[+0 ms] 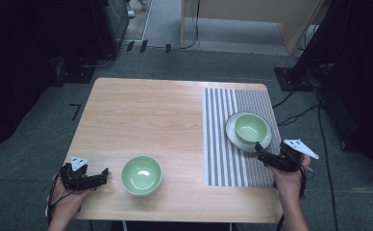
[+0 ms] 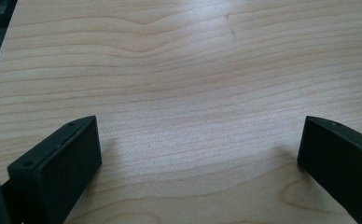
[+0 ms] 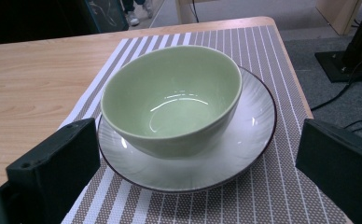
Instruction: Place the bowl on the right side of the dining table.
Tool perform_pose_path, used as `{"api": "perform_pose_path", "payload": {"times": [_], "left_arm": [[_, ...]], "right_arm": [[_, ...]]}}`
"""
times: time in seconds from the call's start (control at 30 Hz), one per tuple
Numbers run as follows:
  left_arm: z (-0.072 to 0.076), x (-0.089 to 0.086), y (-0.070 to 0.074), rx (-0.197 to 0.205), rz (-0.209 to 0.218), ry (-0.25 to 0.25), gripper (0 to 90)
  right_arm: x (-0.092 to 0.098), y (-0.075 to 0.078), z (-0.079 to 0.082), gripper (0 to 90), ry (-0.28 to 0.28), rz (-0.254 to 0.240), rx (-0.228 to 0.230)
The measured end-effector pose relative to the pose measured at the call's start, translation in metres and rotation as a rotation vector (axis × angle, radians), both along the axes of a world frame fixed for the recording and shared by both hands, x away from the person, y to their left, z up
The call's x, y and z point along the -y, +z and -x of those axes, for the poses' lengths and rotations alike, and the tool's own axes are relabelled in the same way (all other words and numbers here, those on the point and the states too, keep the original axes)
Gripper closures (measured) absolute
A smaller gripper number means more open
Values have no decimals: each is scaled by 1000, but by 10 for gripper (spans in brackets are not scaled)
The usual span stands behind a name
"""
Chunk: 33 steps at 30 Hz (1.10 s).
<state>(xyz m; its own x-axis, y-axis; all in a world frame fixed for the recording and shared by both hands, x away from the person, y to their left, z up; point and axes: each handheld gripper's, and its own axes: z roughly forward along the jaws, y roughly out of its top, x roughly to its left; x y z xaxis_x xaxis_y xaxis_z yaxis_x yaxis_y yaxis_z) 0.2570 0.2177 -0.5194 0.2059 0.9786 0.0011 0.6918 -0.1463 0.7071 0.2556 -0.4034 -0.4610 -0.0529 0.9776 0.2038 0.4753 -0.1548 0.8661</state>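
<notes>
A green bowl [image 1: 250, 127] sits on a white plate [image 1: 232, 135] on the striped placemat [image 1: 223, 144] at the table's right. In the right gripper view the bowl [image 3: 172, 100] rests tilted on the plate [image 3: 249, 140]. My right gripper [image 1: 260, 150] is open just in front of the plate, nothing between its jaws. Another green bowl [image 1: 142, 175], apparently stacked on a second one, stands near the front edge. My left gripper [image 1: 103, 175] is open to the left of it, over bare wood [image 2: 188, 93].
The wooden table [image 1: 146, 115] is bare across its middle and back. Cables [image 1: 295, 115] and dark equipment stands lie on the grey floor to the right and behind.
</notes>
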Motion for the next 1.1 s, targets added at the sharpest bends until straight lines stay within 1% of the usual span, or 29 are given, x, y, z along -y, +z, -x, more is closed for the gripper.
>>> {"api": "perform_pose_path", "payload": {"times": [0.33,0.57,1.1], "left_arm": [[0,0,0,0,0,0,0],[0,0,0,0,0,0,0],[0,0,0,0,0,0,0]], "right_arm": [[3,-6,11,0,2,10,-2],[5,-12,18,0,-2,12,-18],[13,-25,35,0,-9,35,-46]]}}
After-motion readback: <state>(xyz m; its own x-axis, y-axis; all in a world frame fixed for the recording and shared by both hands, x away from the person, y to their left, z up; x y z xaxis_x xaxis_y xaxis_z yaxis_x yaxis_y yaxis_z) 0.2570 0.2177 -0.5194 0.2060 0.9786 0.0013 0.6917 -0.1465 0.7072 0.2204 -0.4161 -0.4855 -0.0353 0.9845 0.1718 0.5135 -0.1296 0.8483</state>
